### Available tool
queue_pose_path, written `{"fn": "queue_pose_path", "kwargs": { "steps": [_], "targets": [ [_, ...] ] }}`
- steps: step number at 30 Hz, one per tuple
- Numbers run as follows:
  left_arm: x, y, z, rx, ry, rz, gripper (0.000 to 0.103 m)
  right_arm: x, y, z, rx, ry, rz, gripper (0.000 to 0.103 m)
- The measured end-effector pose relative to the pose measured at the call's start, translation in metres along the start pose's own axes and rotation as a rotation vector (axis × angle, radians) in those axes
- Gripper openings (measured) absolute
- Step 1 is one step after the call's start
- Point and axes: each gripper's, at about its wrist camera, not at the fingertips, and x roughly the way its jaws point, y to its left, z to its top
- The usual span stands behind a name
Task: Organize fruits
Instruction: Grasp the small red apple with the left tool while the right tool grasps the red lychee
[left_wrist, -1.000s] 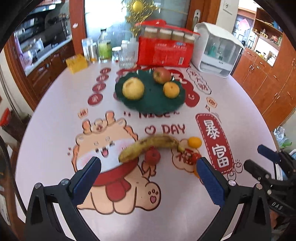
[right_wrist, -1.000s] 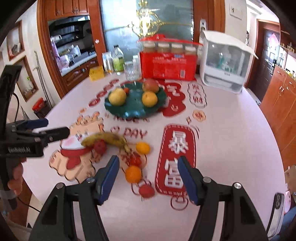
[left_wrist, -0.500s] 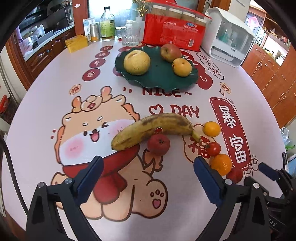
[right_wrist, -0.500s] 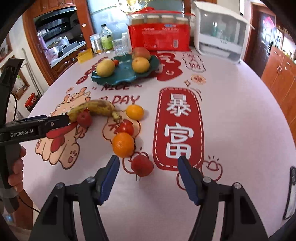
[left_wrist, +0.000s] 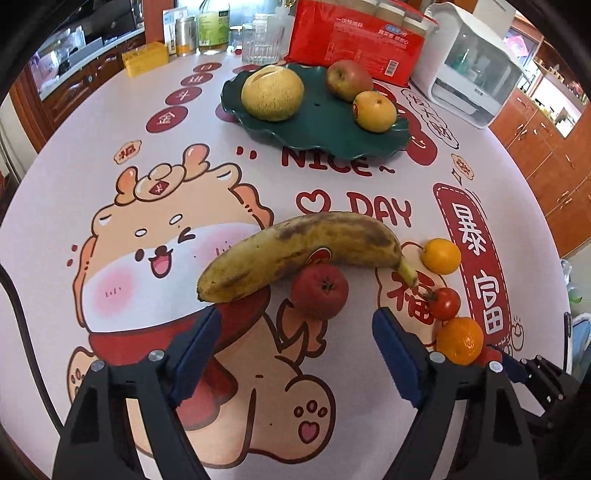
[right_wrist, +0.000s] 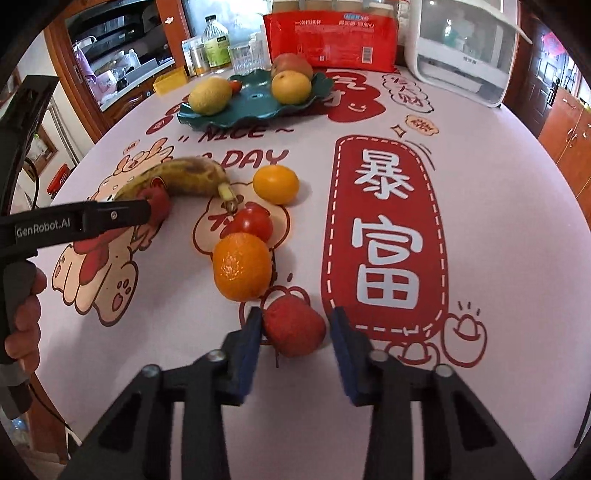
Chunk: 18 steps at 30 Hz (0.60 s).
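right tongs (right_wrist: 293, 338) open, straddling red fruit (right_wrist: 293, 332) | left tongs (left_wrist: 295, 332) wide, empty

This is a home, in the eating part next to a kitchen. A round bench (left_wrist: 122, 122) has a cloth with a cartoon animal and red lucky words on it. Fruit sits on a green plate (left_wrist: 317, 125). At the back stand a drink bottle (right_wrist: 216, 42), drinking glasses (left_wrist: 260, 46), a red pack of paper cups (right_wrist: 332, 35) and a white box with a see-through lid (right_wrist: 465, 55). Brown wooden cupboards (left_wrist: 546, 155) line the walls. On the left is a kitchen counter (right_wrist: 122, 74) with pots and kitchen things on it.
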Motion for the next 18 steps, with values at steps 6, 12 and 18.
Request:
{"fn": "queue_pose_path", "kwargs": {
  "steps": [6, 12, 18],
  "targets": [
    [0.01, -0.002, 0.004, -0.017, 0.015, -0.005, 0.07, 0.0, -0.01, 0.002, 0.033, -0.013, -0.011, 0.032],
    [0.012, -0.008, 0.005, -0.028, 0.003, 0.038, 0.056, 0.0, -0.015, 0.003, 0.049, -0.014, -0.016, 0.032],
    [0.019, -0.017, 0.004, -0.046, 0.03, 0.047, 0.043, 0.0, -0.015, 0.002, 0.051, -0.015, -0.006, 0.032]
  ]
}}
